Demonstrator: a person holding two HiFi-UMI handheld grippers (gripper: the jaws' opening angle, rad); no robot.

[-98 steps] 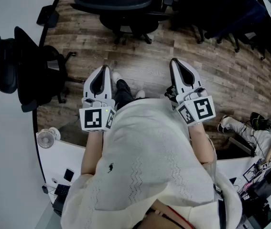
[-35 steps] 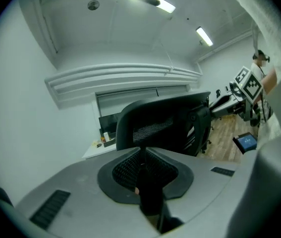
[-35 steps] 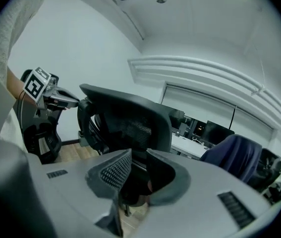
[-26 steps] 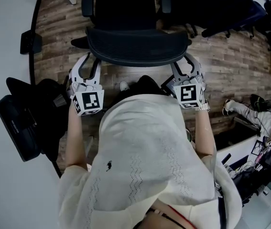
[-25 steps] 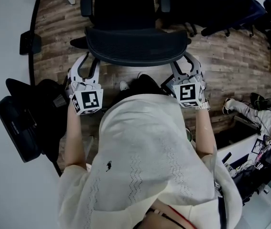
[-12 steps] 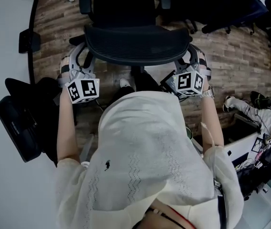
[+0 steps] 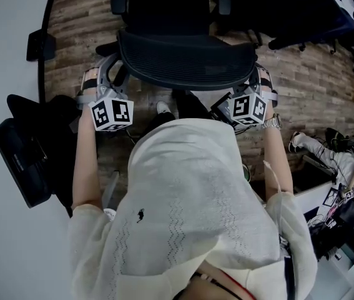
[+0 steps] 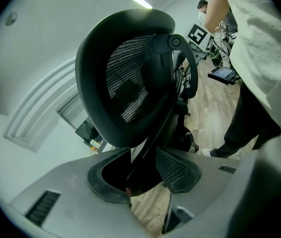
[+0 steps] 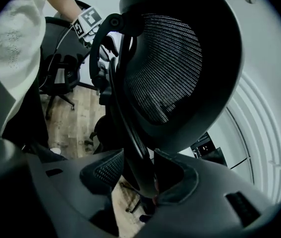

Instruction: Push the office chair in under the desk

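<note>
Head view: office chair (image 7: 186,58) stands on wood floor (image 7: 301,86) before the person (image 7: 189,211), backrest nearest. Left gripper (image 7: 107,69), jaws just opened wider, loosely straddles one backrest strut (image 8: 152,138); right gripper (image 7: 256,74) clamps the other.

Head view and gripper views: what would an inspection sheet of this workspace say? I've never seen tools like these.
Surface: wooden plank floor; no desk top clearly made out.
Job's things: black mesh office chair, upright, its back toward the person.
Clutter: another black chair at left; dark chairs beyond, upper right.
Grippers: left gripper open, its fingers have just been opening, with the chair's back frame between them; right gripper straddles the frame too, but whether it presses is unclear.
Cables: what look like cables among gear, lower right.
Surroundings: another person's leg at right.
</note>
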